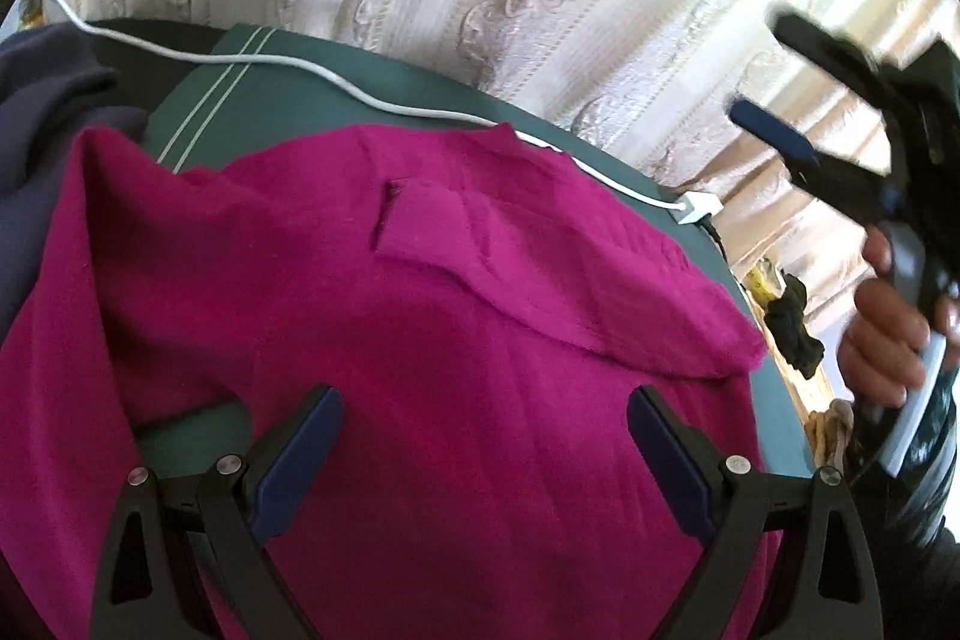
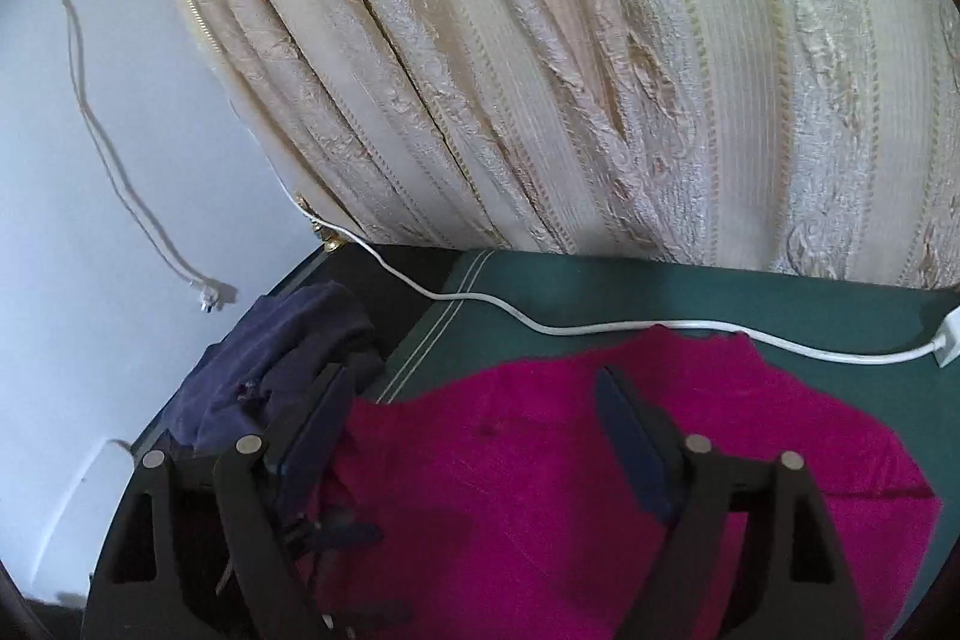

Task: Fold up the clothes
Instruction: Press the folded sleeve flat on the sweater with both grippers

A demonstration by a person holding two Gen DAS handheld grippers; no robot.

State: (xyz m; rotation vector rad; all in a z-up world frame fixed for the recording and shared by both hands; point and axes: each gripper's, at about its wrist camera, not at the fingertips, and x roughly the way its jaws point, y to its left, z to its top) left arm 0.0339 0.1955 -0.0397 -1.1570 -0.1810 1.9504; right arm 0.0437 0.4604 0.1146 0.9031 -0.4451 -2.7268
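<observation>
left wrist view: left gripper [image 1: 483, 436] jaws wide, empty, over magenta sweater [image 1: 420, 292] spread on green surface [image 1: 288, 112]; right gripper [image 1: 774, 82] blurred, held by hand [image 1: 882, 340]. right wrist view: right gripper [image 2: 474, 424] jaws apart, empty; sweater's near edge cut off; navy garment [image 2: 282, 358] partly hidden.

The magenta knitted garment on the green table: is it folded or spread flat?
Partly folded. A flap of the magenta knitted garment lies turned over its own body, with a clear layered edge; the rest lies spread on the green table.

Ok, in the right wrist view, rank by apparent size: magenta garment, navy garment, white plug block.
1. magenta garment, though it lies nearest the camera
2. navy garment
3. white plug block, cut by the frame edge
</observation>
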